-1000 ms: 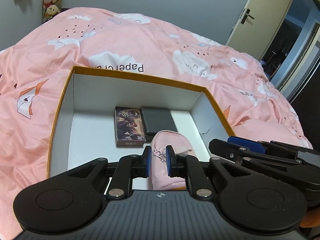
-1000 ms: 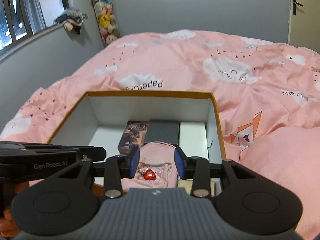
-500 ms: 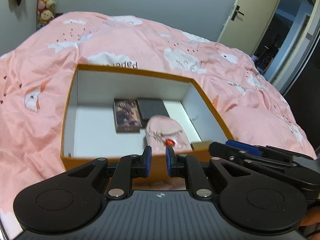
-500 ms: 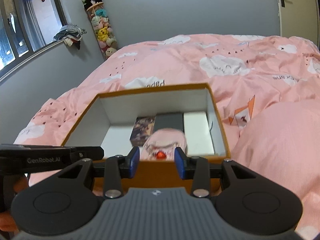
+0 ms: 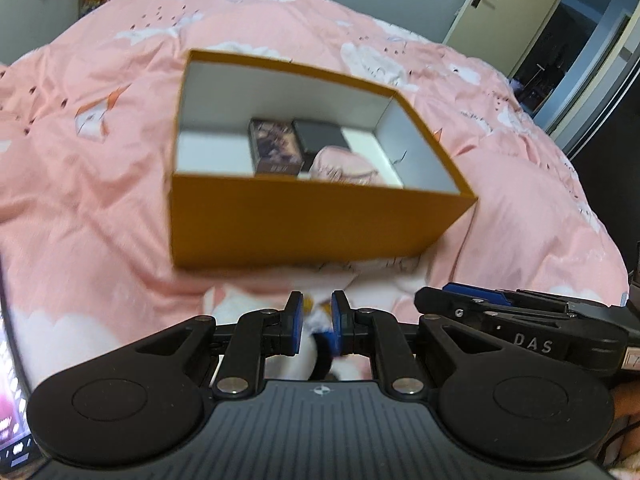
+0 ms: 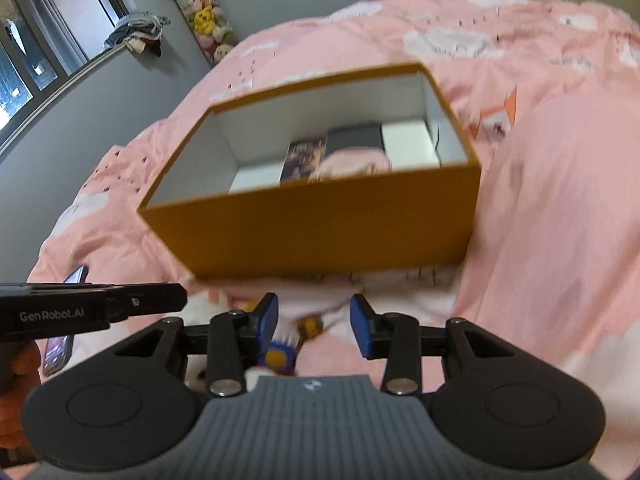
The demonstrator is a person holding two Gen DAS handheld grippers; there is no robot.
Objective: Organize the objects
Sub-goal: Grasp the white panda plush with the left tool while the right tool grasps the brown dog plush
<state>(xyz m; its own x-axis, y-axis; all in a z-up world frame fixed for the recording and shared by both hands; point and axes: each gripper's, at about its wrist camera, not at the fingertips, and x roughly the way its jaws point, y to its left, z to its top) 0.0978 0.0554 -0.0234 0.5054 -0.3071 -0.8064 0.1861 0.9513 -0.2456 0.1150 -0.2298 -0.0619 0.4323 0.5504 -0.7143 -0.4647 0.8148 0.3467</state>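
An orange box point(image 5: 312, 220) point(image 6: 320, 232) with a white inside sits on the pink bed. In it lie a pink pouch point(image 5: 340, 166) point(image 6: 352, 162), a picture card box point(image 5: 274, 148) point(image 6: 302, 158) and a dark case point(image 5: 320, 134) point(image 6: 354, 136). My left gripper point(image 5: 314, 318) is nearly shut and empty, in front of the box. My right gripper point(image 6: 314, 316) is open and empty, above a small toy figure point(image 6: 280, 354) point(image 5: 324, 340) lying on the bed.
A phone point(image 6: 64, 344) lies on the bed at the left. A pink pillow point(image 6: 560, 200) rises to the right of the box. A wall with plush toys point(image 6: 204, 20) and a window are at the back left, a door point(image 5: 480, 4) at the back right.
Both grippers have pulled back out of the box and toward me. The pink pouch, held between the left fingers before, now lies free in the box. A toy figure has come into view.
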